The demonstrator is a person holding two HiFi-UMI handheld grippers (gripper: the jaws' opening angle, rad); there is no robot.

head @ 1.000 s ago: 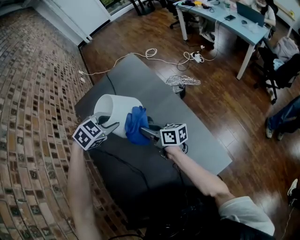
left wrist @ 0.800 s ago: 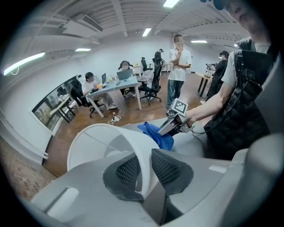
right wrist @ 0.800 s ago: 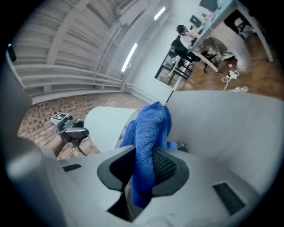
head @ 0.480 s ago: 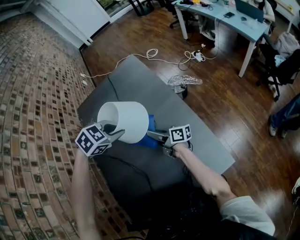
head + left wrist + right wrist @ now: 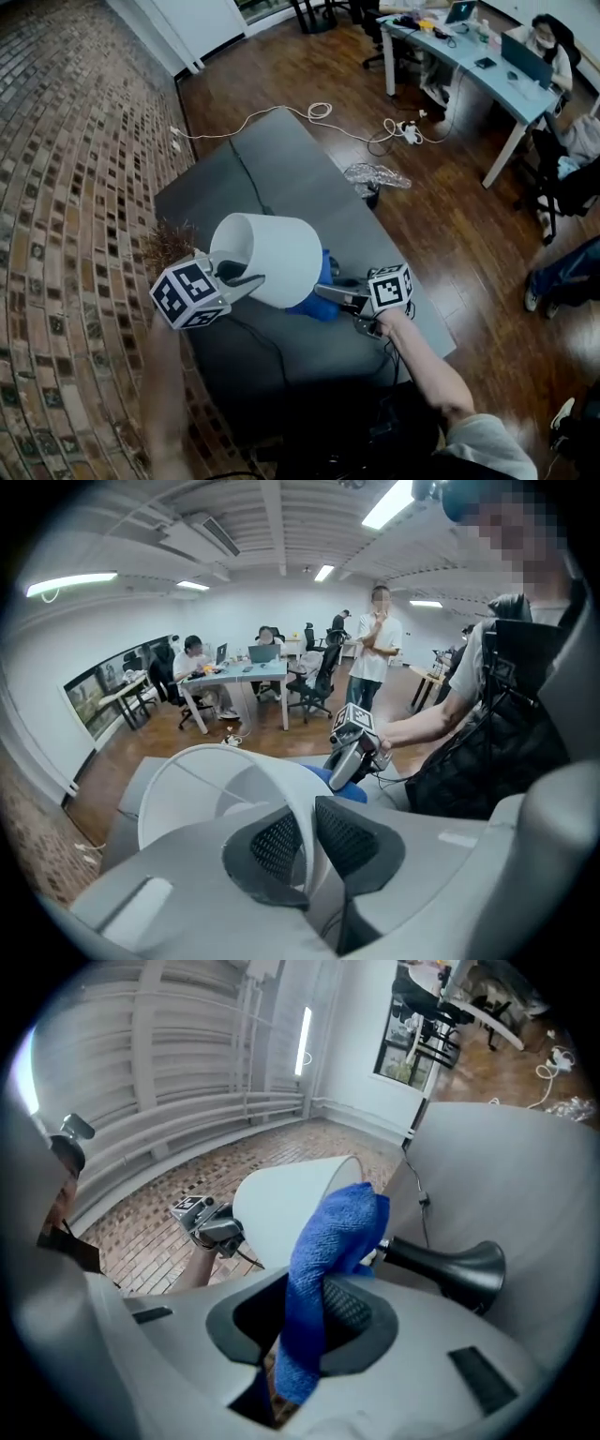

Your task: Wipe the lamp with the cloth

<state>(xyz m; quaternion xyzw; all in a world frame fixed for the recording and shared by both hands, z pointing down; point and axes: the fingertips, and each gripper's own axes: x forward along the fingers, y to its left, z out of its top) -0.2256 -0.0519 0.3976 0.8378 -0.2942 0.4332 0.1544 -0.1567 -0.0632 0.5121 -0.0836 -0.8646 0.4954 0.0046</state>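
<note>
- Left gripper [image 5: 246,277]: jaws have just been closing and now pinch the white lampshade [image 5: 281,255] wall at its rim, 1 pad inside, 1 outside. The lamp is tipped over above the grey table [image 5: 281,173].
- Blue cloth [image 5: 321,302]: at the shade's underside, near the black lamp base [image 5: 450,1265].
- Right gripper [image 5: 330,292]: clamped on the cloth.
- We judge wiping is under way. Next we drag the cloth round the shade while the left gripper steadies it.

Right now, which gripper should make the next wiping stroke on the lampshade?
Right. The right gripper holds the blue cloth at the side of the lampshade. The left gripper, whose jaws have just been closing, clamps its rim and probably steadies it.
</note>
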